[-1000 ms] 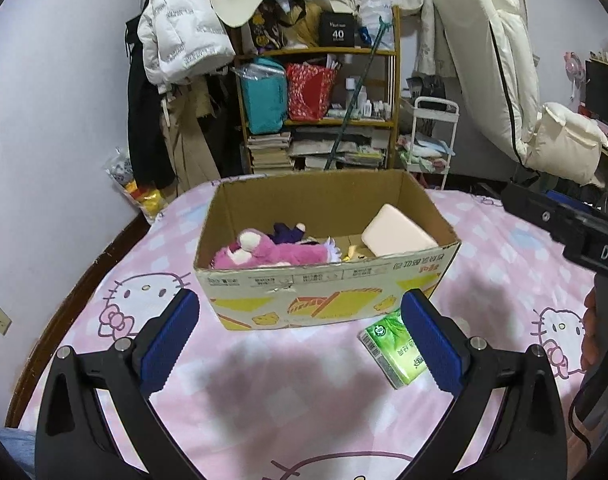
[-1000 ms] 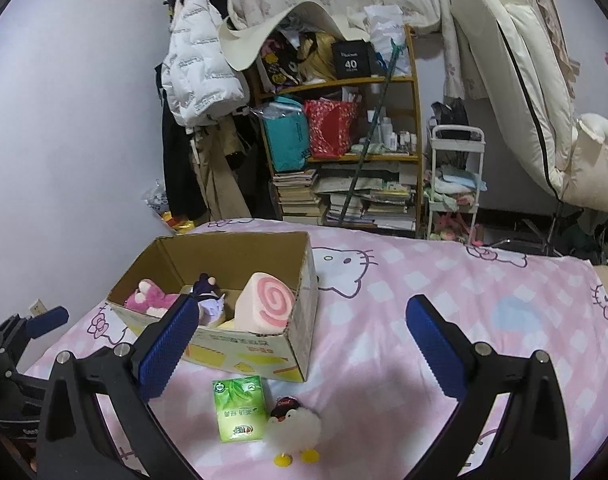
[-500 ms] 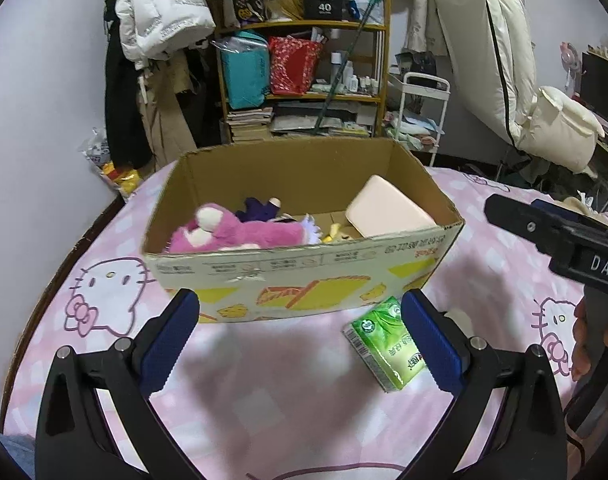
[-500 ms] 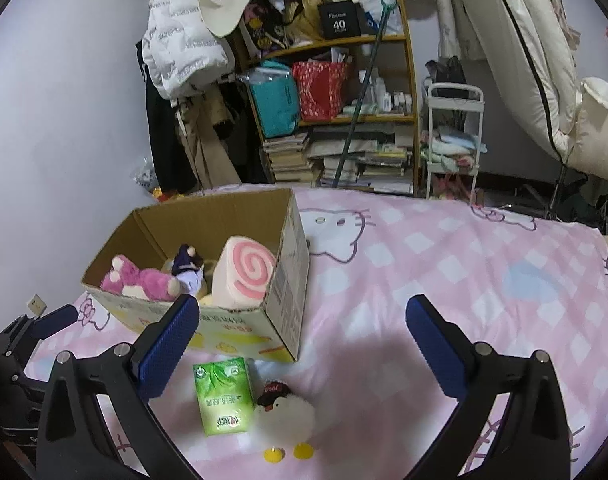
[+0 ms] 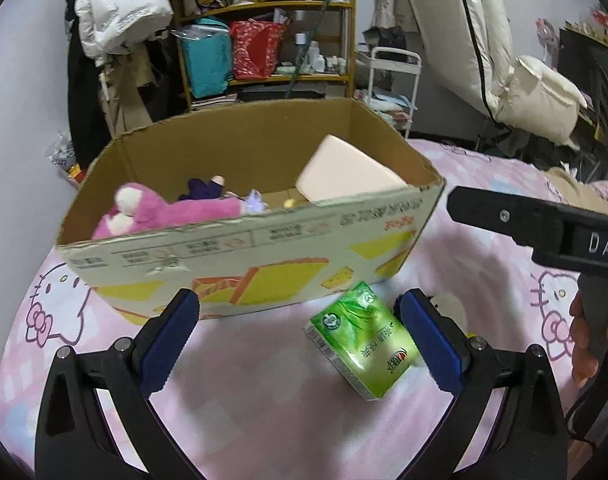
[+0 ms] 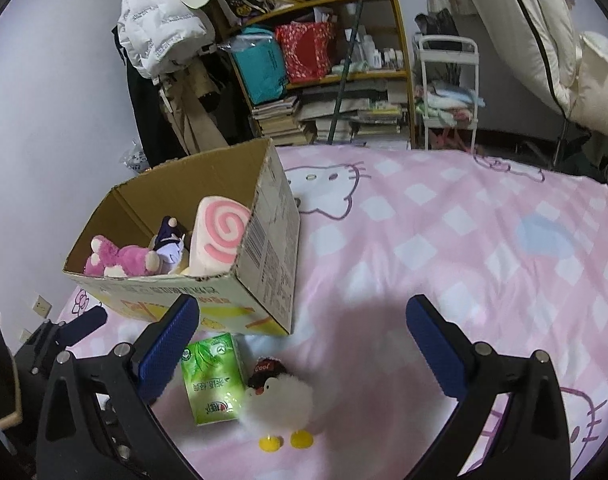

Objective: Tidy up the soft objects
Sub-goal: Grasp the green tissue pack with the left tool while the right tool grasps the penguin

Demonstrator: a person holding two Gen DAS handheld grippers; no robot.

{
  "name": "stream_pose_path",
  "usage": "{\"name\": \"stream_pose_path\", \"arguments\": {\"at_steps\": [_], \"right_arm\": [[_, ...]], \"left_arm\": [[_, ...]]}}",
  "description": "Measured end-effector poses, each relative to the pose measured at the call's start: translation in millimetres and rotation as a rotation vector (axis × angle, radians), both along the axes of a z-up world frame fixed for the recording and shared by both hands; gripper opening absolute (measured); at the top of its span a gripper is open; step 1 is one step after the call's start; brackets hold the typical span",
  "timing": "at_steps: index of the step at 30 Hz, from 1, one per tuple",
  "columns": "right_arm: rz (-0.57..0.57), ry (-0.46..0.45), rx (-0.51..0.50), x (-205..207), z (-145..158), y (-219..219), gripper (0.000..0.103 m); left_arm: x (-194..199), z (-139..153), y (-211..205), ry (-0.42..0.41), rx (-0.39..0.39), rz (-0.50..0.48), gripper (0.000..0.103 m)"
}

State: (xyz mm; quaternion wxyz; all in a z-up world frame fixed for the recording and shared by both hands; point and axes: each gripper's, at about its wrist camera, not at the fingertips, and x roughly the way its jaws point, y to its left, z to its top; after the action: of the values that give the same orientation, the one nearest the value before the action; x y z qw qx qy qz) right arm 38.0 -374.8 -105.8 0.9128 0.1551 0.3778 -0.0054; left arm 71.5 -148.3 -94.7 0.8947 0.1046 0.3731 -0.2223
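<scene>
Left wrist view has my left claw (image 5: 297,322) spread wide and empty, low over the pink bedspread (image 5: 243,392). The green tissue pack (image 5: 363,347) lies flat between its fingers, just inside the right-hand one, with the cardboard box (image 5: 263,252) straight ahead. I judge this as the approach for the next pickup: the box already holds a pink plush (image 5: 163,212), a purple doll (image 5: 203,189) and a swirl-roll cushion (image 5: 346,172), while the pack and a white chick toy (image 6: 277,398) are not yet in. For the pack I would shift the left claw a little right to centre on it, drop, and close gently, since it should squash.

The right wrist view shows what the left barely does: the chick standing whole, touching the pack's right edge, between the fingers of my right claw (image 6: 301,330), which also gapes empty. In the left view only a white sliver of it shows behind a finger. The left view alone shows my hand (image 5: 592,340) on the other handle
</scene>
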Motion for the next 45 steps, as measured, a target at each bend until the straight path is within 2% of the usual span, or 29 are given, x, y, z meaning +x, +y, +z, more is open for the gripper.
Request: {"name": "stream_pose_path", "arguments": {"at_steps": [14, 41, 45], "right_arm": [[0.013, 0.135, 0.014, 7.7, -25.0, 5.0, 0.103], [0.064, 0.256, 0.055, 7.6, -46.8, 16.3, 0.103], [0.071, 0.294, 0.085, 9.7, -55.2, 15.2, 0.091]], "left_arm": [[-0.3, -19.1, -15.8, 0.053, 0.037, -0.046, 0.1], [-4.8, -33.5, -24.4, 0.113, 0.084, -0.083, 0.1], [-3.1, -36.8, -26.1, 0.124, 0.087, -0.075, 0.1]]}}
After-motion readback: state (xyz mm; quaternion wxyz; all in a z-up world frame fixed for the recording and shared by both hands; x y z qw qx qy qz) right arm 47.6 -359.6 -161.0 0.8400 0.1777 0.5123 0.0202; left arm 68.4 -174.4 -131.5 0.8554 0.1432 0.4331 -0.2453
